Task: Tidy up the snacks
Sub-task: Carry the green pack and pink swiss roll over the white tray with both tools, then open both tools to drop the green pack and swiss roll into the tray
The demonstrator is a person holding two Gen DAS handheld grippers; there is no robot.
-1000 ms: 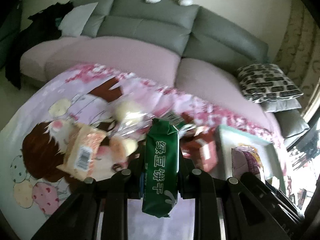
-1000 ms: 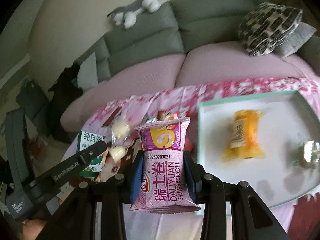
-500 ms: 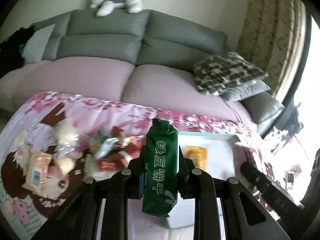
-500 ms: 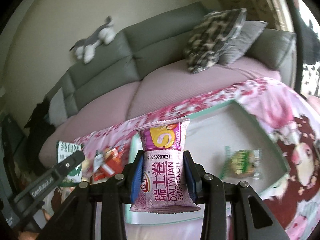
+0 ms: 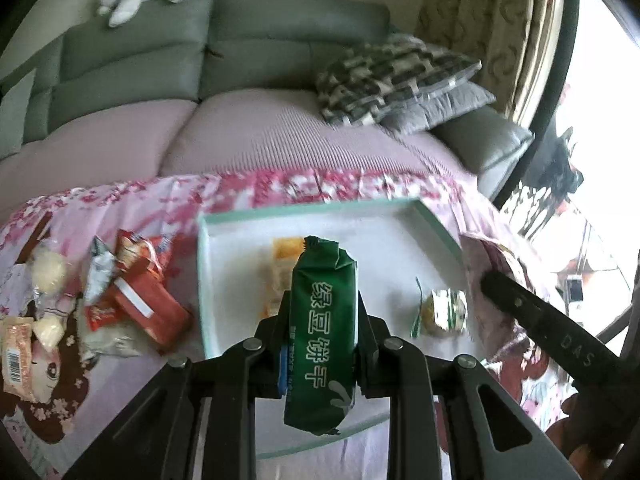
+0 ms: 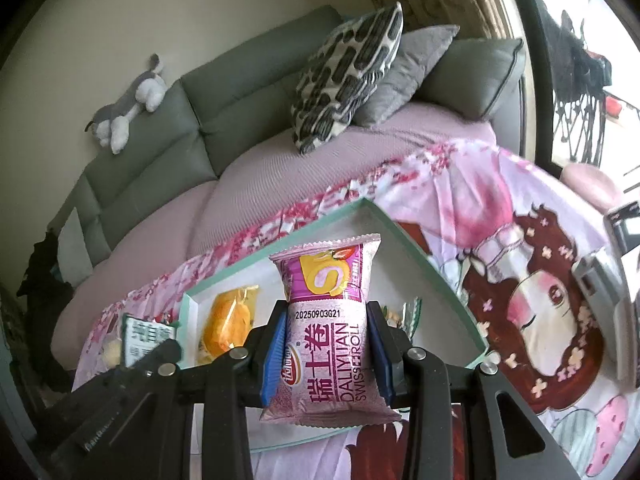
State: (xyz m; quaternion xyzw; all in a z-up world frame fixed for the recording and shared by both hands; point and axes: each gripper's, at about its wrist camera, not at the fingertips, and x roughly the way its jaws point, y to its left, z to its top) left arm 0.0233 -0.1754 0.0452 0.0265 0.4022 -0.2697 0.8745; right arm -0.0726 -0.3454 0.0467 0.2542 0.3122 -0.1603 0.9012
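My left gripper (image 5: 322, 312) is shut on a dark green biscuit packet (image 5: 322, 332), held upright above the white tray with a teal rim (image 5: 202, 264). My right gripper (image 6: 328, 332) is shut on a pink Swiss roll packet (image 6: 328, 320), also over the tray (image 6: 432, 264). In the tray lie an orange-yellow snack (image 5: 284, 264) and a small green-edged clear packet (image 5: 440, 312). The right gripper with its pink packet (image 5: 492, 276) shows at the right of the left wrist view. The left gripper's green packet (image 6: 148, 338) shows at the lower left of the right wrist view.
A heap of loose snacks lies left of the tray on the pink cartoon cloth: red packets (image 5: 144, 300), a silver one (image 5: 98, 276), pale rolls (image 5: 48, 272), an orange barcode packet (image 5: 16, 352). Behind stands a grey sofa (image 5: 248, 40) with patterned cushions (image 5: 392, 76).
Both grippers have swung right from the snack heap to above the tray, each still holding its packet. The tray now fills the middle of both views.
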